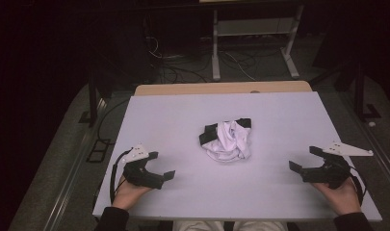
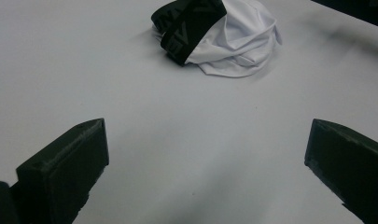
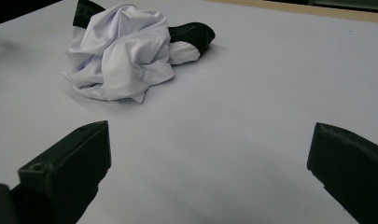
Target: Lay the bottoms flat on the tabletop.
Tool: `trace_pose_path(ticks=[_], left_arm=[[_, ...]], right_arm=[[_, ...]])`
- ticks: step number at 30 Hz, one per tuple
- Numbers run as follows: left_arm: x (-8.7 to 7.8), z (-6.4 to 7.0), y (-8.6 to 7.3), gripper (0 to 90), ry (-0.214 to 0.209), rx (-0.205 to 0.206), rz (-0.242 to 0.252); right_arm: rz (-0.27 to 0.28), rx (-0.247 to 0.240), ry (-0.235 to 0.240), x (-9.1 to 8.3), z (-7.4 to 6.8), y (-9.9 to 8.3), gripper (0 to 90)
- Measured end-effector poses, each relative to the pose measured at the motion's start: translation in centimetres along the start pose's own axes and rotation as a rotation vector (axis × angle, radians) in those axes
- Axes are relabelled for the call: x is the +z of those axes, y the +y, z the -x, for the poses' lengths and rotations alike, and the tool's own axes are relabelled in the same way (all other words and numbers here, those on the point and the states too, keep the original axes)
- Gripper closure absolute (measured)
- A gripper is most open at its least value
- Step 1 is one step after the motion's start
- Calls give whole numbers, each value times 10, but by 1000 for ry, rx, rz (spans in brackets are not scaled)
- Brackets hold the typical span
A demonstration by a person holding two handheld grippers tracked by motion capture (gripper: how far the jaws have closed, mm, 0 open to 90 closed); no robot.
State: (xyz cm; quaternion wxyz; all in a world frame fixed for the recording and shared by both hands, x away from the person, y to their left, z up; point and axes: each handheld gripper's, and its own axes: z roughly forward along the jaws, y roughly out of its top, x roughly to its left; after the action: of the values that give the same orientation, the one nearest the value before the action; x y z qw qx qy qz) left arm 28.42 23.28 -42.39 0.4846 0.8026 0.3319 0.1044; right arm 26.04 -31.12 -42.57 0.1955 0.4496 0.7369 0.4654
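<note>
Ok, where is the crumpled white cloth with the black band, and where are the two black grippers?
crumpled white cloth with black band (image 1: 227, 141), high view, on its white middle folds.
left gripper (image 1: 162, 166), high view, between its open jaw tips.
right gripper (image 1: 304, 159), high view, between its open jaw tips.

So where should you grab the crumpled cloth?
Probably by the black band on the cloth, from the left with the open left gripper: in the left gripper view it stands up as a firm edge facing that gripper, while the white part is loose folds.
</note>
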Motion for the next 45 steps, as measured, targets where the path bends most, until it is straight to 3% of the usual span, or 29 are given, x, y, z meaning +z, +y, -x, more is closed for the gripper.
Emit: trace_pose_path(ticks=[27, 33, 36, 45], left_arm=[[-6, 1, 2, 0, 7, -4, 12], [-8, 8, 11, 0, -3, -7, 17], [-13, 10, 18, 0, 12, 21, 9], [-15, 10, 35, 0, 22, 42, 5]], right_arm=[[20, -7, 2, -7, -3, 3, 0], [21, -34, -4, -10, -6, 13, 0], [8, -58, -6, -11, -6, 21, 0], [11, -81, -5, -13, -5, 39, 0]])
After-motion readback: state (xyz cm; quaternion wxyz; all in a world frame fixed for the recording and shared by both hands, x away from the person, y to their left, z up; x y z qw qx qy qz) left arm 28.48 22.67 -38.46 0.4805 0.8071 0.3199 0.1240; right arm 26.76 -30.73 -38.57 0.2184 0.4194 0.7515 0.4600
